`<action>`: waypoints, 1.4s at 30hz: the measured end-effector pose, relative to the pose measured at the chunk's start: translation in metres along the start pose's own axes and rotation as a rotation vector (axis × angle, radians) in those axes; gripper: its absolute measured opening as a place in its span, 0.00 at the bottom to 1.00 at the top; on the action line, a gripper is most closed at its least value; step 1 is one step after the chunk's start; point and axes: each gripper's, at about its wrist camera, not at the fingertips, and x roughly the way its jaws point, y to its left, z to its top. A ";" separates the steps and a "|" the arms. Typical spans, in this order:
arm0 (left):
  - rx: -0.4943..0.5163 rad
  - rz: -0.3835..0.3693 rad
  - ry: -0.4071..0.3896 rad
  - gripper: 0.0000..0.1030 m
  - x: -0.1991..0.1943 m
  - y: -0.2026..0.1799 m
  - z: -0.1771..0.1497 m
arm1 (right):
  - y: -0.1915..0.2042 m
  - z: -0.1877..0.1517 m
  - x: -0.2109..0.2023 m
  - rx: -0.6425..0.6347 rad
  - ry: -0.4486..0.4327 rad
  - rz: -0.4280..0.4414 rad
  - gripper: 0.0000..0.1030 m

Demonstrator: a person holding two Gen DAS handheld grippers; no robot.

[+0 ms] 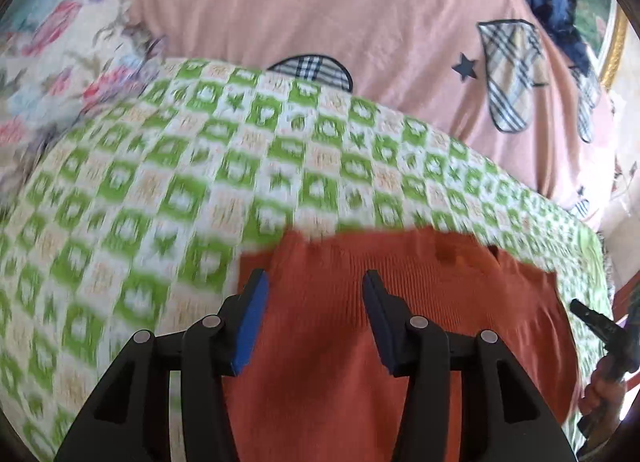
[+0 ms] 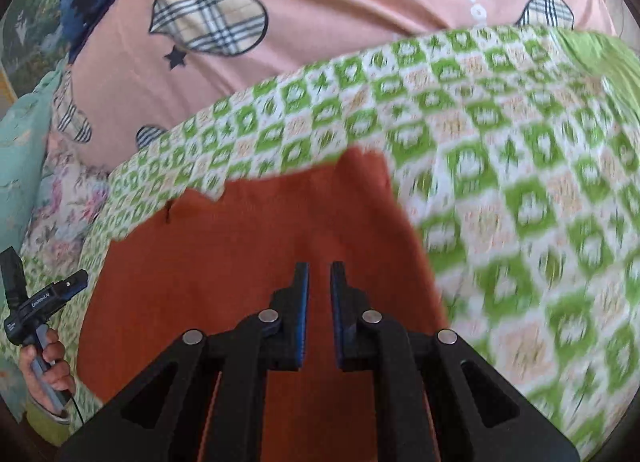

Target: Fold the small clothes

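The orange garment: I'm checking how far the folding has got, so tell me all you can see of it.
The orange garment is rust-orange ribbed knit, lying flat on the green checked blanket. Its edges look roughly straight and squared; whether it is already folded can't be told. A small dark mark sits near its far edge. Both grippers are over it, and neither visibly grips it.

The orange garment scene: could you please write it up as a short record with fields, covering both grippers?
garment: orange ribbed garment, lying flat on the blanket
surface: green and white checked blanket, over a pink sheet printed with plaid hearts
left gripper: jaws wide apart, above the garment, holding nothing
right gripper: jaws nearly together with a narrow gap, above the garment; nothing seen between them
image quality: motion blur in both views
task state: no fold can be made out
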 end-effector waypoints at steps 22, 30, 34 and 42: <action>-0.212 -0.134 0.105 0.57 -0.103 0.025 -0.187 | -0.025 -0.116 -0.096 0.154 -0.051 -0.005 0.12; -0.298 -0.155 0.078 0.64 -0.090 0.032 -0.185 | 0.003 -0.130 -0.097 0.109 -0.017 0.059 0.12; -0.335 -0.157 0.062 0.64 -0.080 0.039 -0.172 | 0.010 -0.132 -0.095 0.095 -0.003 0.073 0.13; -0.336 -0.117 0.036 0.64 -0.065 0.039 -0.156 | 0.008 -0.129 -0.089 0.106 0.014 0.090 0.13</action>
